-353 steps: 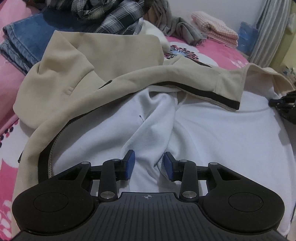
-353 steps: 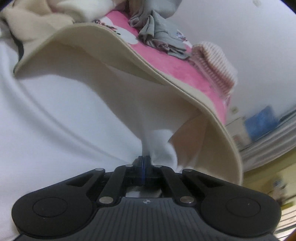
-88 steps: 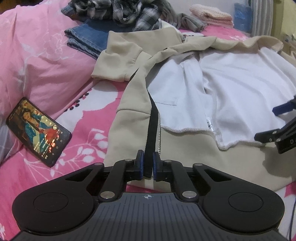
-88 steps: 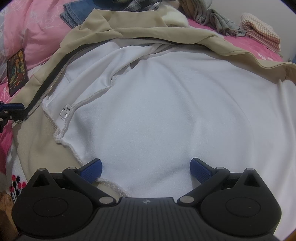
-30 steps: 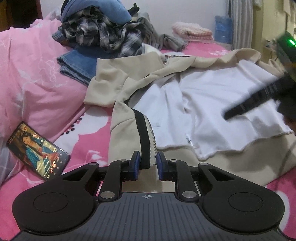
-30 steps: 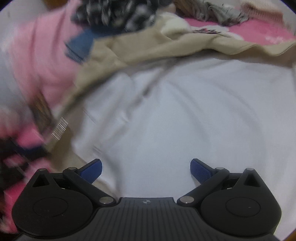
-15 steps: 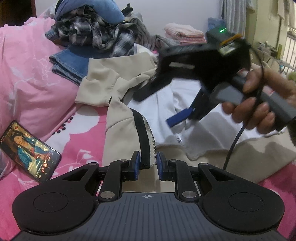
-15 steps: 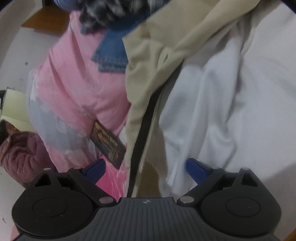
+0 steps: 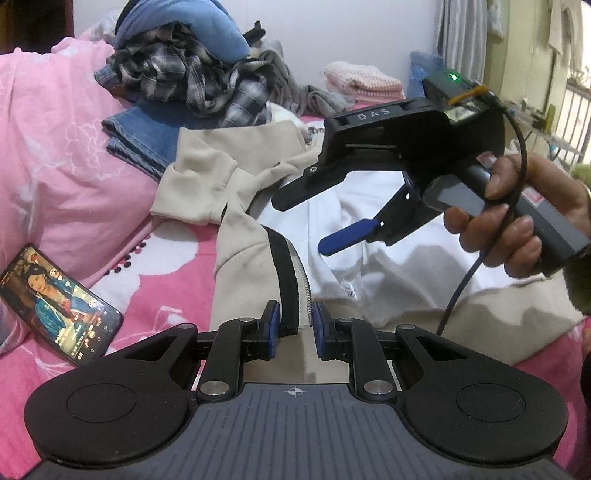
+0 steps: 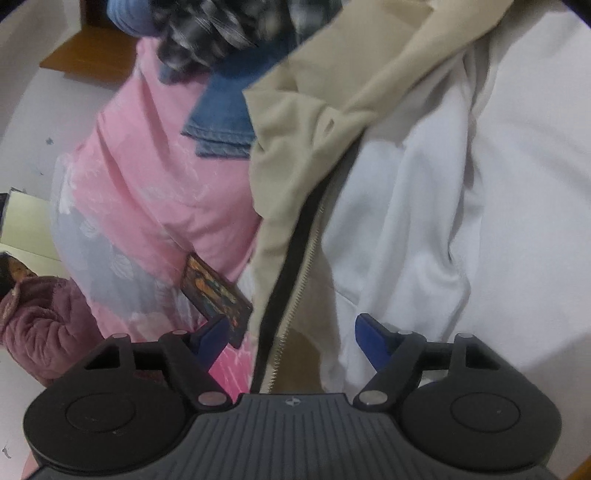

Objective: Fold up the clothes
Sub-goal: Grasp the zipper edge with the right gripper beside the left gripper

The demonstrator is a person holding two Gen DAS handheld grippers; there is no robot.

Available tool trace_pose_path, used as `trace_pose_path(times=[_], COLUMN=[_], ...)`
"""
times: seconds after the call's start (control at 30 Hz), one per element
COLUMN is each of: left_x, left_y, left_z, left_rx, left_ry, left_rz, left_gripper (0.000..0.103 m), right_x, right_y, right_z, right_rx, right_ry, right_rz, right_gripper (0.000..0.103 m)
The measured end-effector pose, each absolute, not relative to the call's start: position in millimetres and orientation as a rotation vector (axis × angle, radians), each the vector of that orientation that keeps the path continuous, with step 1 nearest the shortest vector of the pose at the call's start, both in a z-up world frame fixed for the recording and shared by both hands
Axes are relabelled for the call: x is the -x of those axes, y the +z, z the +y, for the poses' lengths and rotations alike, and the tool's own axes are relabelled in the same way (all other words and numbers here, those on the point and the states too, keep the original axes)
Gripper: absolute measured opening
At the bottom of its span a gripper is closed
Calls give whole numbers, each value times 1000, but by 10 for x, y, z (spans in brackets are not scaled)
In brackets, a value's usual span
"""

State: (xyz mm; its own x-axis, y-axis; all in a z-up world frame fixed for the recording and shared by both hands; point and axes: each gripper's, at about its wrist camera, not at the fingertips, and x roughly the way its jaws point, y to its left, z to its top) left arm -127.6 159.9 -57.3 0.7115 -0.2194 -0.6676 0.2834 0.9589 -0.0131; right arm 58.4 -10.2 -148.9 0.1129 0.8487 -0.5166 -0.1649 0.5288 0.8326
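A beige jacket [image 9: 251, 173] with a white lining [image 9: 388, 258] lies spread open on a bed covered by a pink blanket [image 9: 55, 155] with pale flower patterns. The left gripper [image 9: 294, 328] pinches the jacket's front edge low down, its blue pads closed on the black band [image 9: 286, 273] beside the metal zipper teeth [image 9: 306, 291]. The right gripper [image 10: 290, 334] hangs above the same front edge with its fingers spread wide and nothing between them — in its own view the black band and the zipper run up between the two blue pads. In the left view that gripper appears from the side, held by a hand [image 9: 509, 221], a dark cable [image 9: 476, 266] looping down from it; the raised letters "DAS" [image 9: 373, 113] can be read on its top face, and a small green light [image 9: 452, 76] glows on the box mounted behind. A small white tag [image 9: 349, 288] sits at the lining's hem, its print too small to read. A phone [image 9: 55, 306] lies on the blanket left of the jacket, its screen lit with a picture of a figure in costume and some tiny text that cannot be made out. Behind the jacket are folded jeans [image 9: 144, 136], a heap of plaid shirts [image 9: 192, 81] under a blue garment [image 9: 184, 22], a grey garment [image 9: 295, 96] and a folded pink towel [image 9: 362, 83].
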Motion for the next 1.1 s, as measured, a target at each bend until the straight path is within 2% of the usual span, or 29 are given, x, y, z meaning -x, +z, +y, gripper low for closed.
trace_pose_path(times=[0.3, 0.4, 0.47, 0.57, 0.73, 1.1], left_x=[1289, 1289, 1286, 1285, 1292, 1359], left_y=[-531, -537, -547, -558, -580, -565], left_z=[1606, 1592, 1592, 1587, 1558, 1270], left_rx=[-69, -70, -67, -63, -68, -107], left_ry=[-300, -310, -314, -321, -344, -460], left_rz=[709, 707, 708, 708, 707, 685], left_gripper=[18, 18, 18, 18, 18, 18], right_x=[-533, -504, -498, -487, -432, -242], right_y=[-1607, -1606, -1605, -1604, -1536, -1340], right_z=[98, 101, 89, 53, 11, -230], right_rx=[-741, -730, -726, -717, -669, -577], right_ry=[894, 906, 905, 903, 905, 875], right_rz=[1323, 1323, 1317, 1303, 1260, 1165], right_gripper=[66, 52, 34, 17, 6, 5])
